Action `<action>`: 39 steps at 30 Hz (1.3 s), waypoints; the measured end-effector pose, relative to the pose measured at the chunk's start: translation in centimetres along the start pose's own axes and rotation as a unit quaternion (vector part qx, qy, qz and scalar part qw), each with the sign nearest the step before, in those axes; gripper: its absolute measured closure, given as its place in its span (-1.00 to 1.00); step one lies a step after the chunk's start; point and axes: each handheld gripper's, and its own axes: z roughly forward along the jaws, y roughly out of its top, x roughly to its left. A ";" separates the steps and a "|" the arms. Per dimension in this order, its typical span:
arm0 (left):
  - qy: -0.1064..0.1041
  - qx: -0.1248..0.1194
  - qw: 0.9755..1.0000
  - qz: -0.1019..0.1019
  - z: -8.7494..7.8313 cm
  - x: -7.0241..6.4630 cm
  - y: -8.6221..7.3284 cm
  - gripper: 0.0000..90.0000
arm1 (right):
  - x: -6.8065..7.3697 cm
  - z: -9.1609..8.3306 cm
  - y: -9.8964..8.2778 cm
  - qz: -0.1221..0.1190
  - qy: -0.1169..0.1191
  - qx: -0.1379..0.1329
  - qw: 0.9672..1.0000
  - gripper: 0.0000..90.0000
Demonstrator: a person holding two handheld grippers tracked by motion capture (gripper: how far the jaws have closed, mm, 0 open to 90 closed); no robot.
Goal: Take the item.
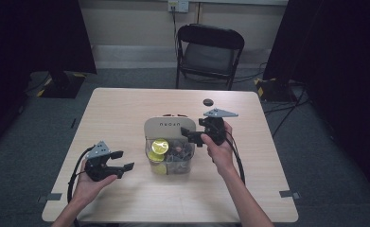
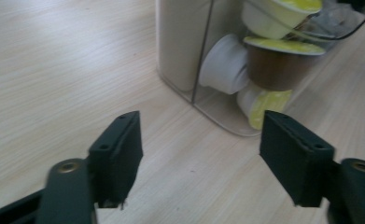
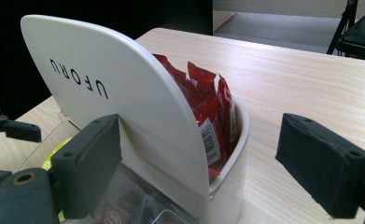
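Broadly, we see a pale wooden table (image 1: 126, 106) with a black folding chair (image 1: 210, 49) on the floor beyond its far edge. Near the table's middle stands an organizer (image 1: 162, 126): a cream back panel lettered UFORU, a clear front bin, and a rear pocket. The clear bin holds pods (image 2: 276, 56) with yellow lids, white and brown cups piled on their sides. Red packets (image 3: 208, 109) stand upright in the rear pocket behind the panel. Our left gripper (image 1: 118, 162) is held in the left hand (image 1: 85, 182) at the near left, well apart from the organizer, jaws wide open and holding nothing; in the left gripper view the bin sits beyond the jaws. Our right gripper (image 1: 190, 135), held by the right hand (image 1: 220, 146), is at the organizer's right side, jaws wide open, one each side of the panel's edge, gripping nothing. A small dark disc (image 1: 207, 101) lies on the table to the far right.
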 end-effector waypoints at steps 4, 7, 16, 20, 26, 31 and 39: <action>-0.007 -0.011 1.000 0.006 -0.2 -0.8 0.5 -0.30 | 0.0 -0.1 0.1 -0.003 0.000 -0.002 1.000 -0.70; -0.017 -0.013 1.000 0.003 -0.2 -1.2 0.9 -0.30 | 0.0 -0.1 0.2 -0.001 0.001 -0.004 1.000 -0.70; -0.040 -0.025 0.999 0.016 0.2 -2.2 2.8 -0.22 | 0.1 -0.1 0.2 -0.002 0.001 -0.003 1.000 -0.69; -0.041 -0.039 0.998 0.027 0.1 -2.3 4.0 -0.20 | 0.0 0.0 0.2 0.000 0.004 -0.004 1.000 -0.70; -0.046 -0.052 0.997 0.033 0.6 -2.3 5.7 -0.15 | 0.2 0.2 0.1 -0.002 0.004 0.000 1.000 -0.69; -0.057 -0.057 0.996 0.048 1.6 -2.8 6.7 -0.10 | 0.3 0.3 0.1 -0.014 0.000 0.002 1.000 -0.69; -0.064 -0.054 0.996 0.031 3.2 -3.1 7.0 -0.13 | 0.3 0.2 0.1 -0.010 0.000 0.004 1.000 -0.69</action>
